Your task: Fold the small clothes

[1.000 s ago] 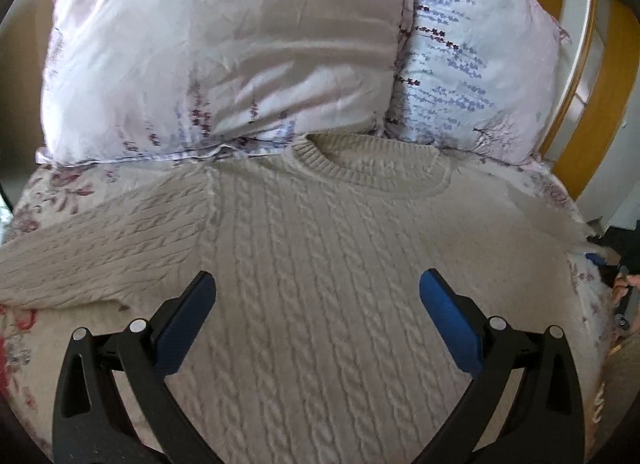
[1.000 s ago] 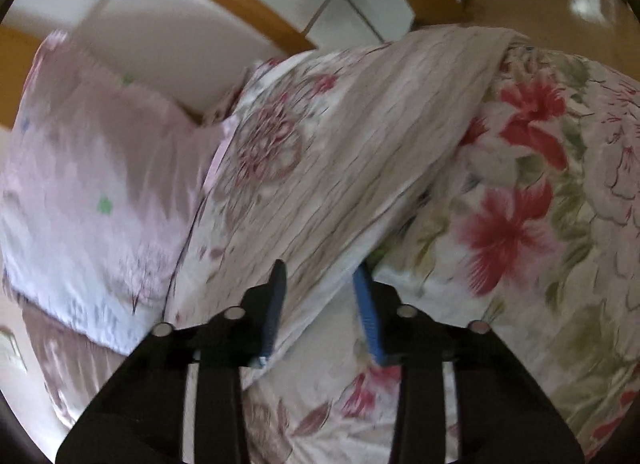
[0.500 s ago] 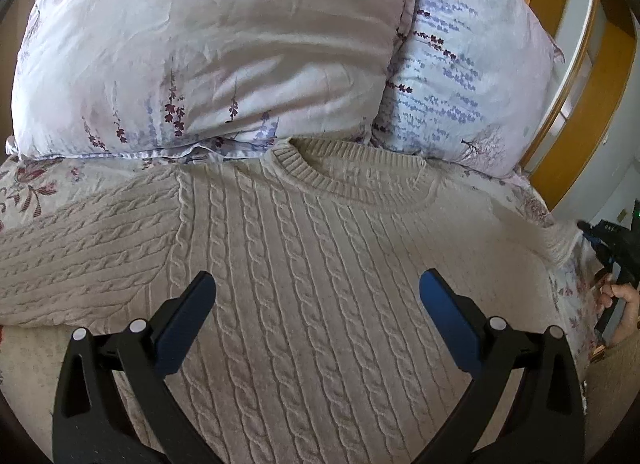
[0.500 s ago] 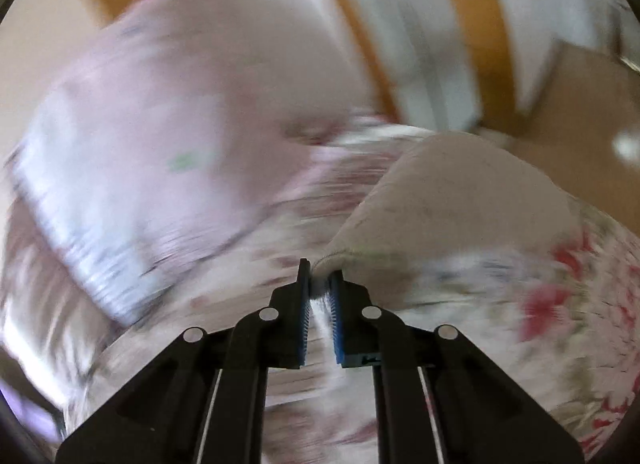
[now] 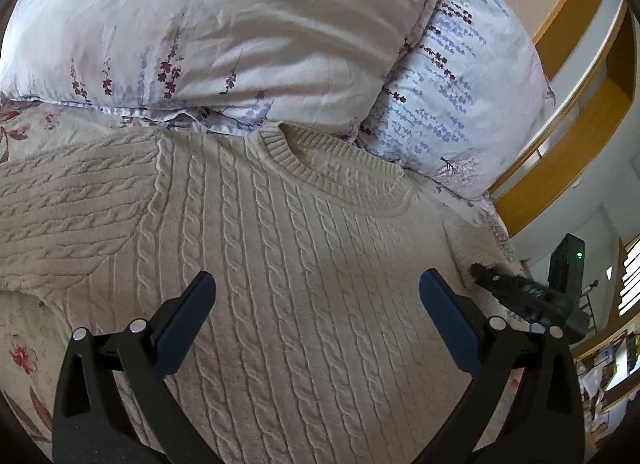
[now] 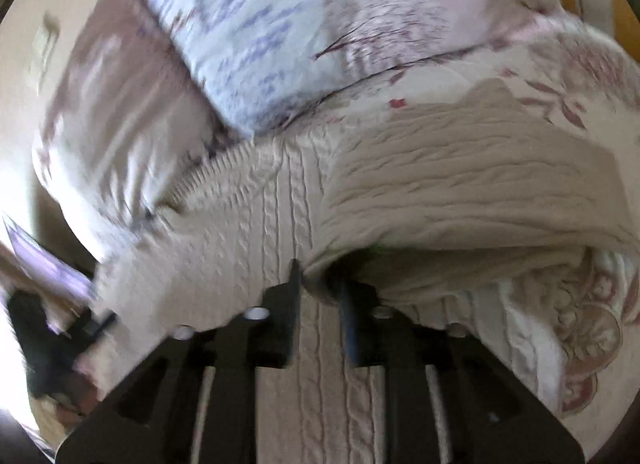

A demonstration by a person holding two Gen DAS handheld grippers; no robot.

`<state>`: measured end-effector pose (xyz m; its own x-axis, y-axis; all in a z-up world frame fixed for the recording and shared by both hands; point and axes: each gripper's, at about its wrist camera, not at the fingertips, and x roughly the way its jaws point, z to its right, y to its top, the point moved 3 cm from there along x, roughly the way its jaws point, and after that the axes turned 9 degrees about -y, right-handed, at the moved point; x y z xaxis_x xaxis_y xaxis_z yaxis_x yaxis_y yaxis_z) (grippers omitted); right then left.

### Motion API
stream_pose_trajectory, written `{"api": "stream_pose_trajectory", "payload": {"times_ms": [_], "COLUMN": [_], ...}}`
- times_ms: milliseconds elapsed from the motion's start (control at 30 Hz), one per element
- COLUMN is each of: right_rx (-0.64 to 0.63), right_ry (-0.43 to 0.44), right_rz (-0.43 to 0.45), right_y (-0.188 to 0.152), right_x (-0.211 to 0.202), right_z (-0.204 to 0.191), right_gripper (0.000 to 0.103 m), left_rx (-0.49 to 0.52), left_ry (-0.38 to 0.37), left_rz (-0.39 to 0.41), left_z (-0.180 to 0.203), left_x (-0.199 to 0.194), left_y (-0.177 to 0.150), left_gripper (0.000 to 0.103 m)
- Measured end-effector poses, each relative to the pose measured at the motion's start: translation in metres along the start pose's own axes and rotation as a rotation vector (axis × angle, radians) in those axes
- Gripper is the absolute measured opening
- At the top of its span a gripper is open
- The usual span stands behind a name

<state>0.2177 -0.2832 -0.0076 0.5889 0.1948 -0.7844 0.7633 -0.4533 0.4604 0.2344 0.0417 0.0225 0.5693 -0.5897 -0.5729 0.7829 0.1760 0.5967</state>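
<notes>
I've got the sweater (image 5: 288, 264) flat on the bed (image 5: 24, 344), front up, collar (image 5: 332, 175) right at the foot of the two pillows (image 5: 240, 35). Its one sleeve (image 5: 68, 215) lies stretched out to the left in my left cam.

Left gripper (image 5: 316, 304): jaws wide apart, hovering over the chest of the sweater, nothing between the blue pads (image 5: 188, 316), nothing held.

Right gripper (image 6: 320, 292): jaws partway apart and opening. The other sleeve (image 6: 460, 183) is folded over onto the body of the sweater, and its edge sits right at the fingertips, between them. Right cam is motion-blurred, so I can't tell if the pads touch the knit; a gap shows between the fingers, so I read it as not clamped.

In the left cam the right gripper (image 5: 516, 292) shows as a dark shape at the sweater's right edge, with the fold of sleeve (image 5: 468, 240) just beside its tip. In the right cam the left gripper (image 6: 60, 336) is a dark blur at lower left.

Wooden headboard (image 5: 560, 167) behind the pillows
</notes>
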Motion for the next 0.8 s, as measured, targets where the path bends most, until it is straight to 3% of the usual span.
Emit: {"api": "stream_pose_trajectory", "payload": {"times_ms": [33, 67, 233, 300, 333, 433, 567, 633, 700, 767, 800], "right_rx": [0.04, 0.086, 0.345, 0.375, 0.355, 0.209, -0.135, -0.363, -0.528, -0.656, -0.678], "right_ry": [0.009, 0.015, -0.002, -0.055, -0.12, -0.27, -0.22, -0.153, -0.116, -0.099, -0.102], "right_rz": [0.011, 0.029, 0.082, 0.111, 0.129, 0.213, 0.299, 0.235, 0.116, -0.011, -0.032], "right_y": [0.002, 0.004, 0.016, 0.021, 0.026, 0.041, 0.037, 0.011, -0.022, -0.058, -0.067], "right_x": [-0.006, -0.013, -0.031, -0.033, -0.035, -0.042, -0.041, -0.016, 0.015, 0.047, 0.052], "right_z": [0.007, 0.014, 0.058, 0.064, 0.063, 0.034, -0.057, -0.119, -0.155, -0.174, -0.177], "right_gripper": [0.055, 0.058, 0.057, 0.038, 0.024, 0.012, 0.011, 0.011, 0.018, 0.035, 0.035], "left_rx": [-0.011, -0.021, -0.061, -0.066, -0.068, -0.079, -0.097, -0.125, -0.148, -0.168, -0.174], "left_ry": [-0.005, -0.014, -0.045, -0.038, -0.034, -0.025, -0.038, -0.06, -0.075, -0.086, -0.091], "left_rz": [0.002, 0.001, -0.004, 0.001, 0.005, 0.018, 0.035, 0.036, 0.029, 0.016, 0.011], "left_z": [-0.001, -0.003, -0.008, -0.011, -0.011, -0.014, -0.016, -0.018, -0.019, -0.02, -0.021], "left_x": [0.0, 0.0, -0.001, -0.004, -0.005, -0.01, -0.015, -0.014, -0.012, -0.008, -0.006], "left_y": [0.001, 0.001, 0.0, -0.001, 0.0, 0.0, 0.002, 0.002, 0.001, -0.001, -0.002], "left_gripper": [0.101, 0.101, 0.101, 0.101, 0.101, 0.101, 0.101, 0.101, 0.101, 0.097, 0.095]}}
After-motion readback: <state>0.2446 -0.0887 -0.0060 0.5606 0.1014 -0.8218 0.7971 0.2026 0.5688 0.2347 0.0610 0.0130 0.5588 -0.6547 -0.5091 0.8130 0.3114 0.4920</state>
